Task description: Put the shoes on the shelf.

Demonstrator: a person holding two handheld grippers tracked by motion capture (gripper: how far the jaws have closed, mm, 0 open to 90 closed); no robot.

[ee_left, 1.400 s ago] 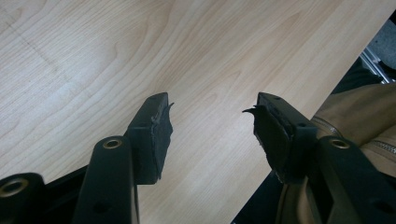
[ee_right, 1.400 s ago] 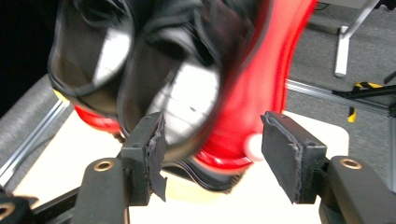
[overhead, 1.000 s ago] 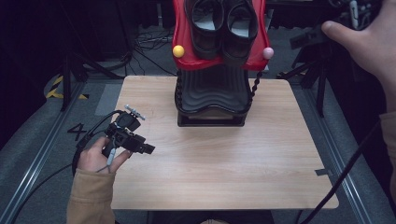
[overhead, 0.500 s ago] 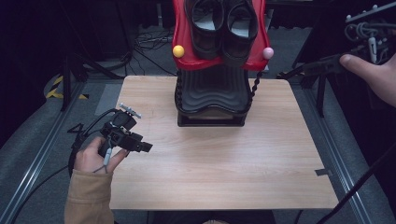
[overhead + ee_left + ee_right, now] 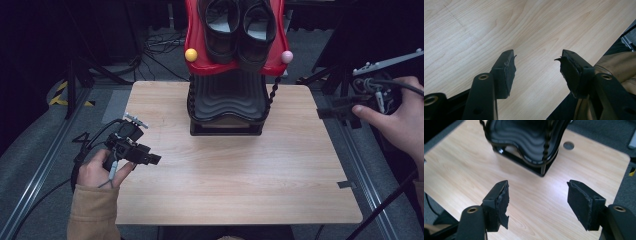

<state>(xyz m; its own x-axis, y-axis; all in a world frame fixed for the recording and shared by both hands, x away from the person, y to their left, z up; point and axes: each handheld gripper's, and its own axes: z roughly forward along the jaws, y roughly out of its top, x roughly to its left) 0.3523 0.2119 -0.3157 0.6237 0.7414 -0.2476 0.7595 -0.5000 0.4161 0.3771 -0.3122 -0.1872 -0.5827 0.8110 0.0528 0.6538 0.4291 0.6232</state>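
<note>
A pair of black shoes (image 5: 239,30) sits on the red upper tier (image 5: 197,45) of a shoe rack at the far middle of the wooden table (image 5: 240,185). The black ribbed lower tier (image 5: 227,95) (image 5: 524,137) holds nothing. My left gripper (image 5: 152,159) (image 5: 536,56) rests low at the table's left edge, open, with bare wood between its jaws. My right gripper (image 5: 324,112) (image 5: 537,185) hovers just off the table's right edge, pointing toward the rack, open and holding nothing.
A yellow ball (image 5: 190,54) and a pink ball (image 5: 286,56) cap the red tier's front corners. A black beaded post (image 5: 273,92) runs down the rack's right side. Metal rails (image 5: 357,155) flank the table, with stands and cables on the floor behind.
My right hand has come down from the upper right corner toward the table's right edge, with the gripper now showing. The left hand and gripper have stayed put.
</note>
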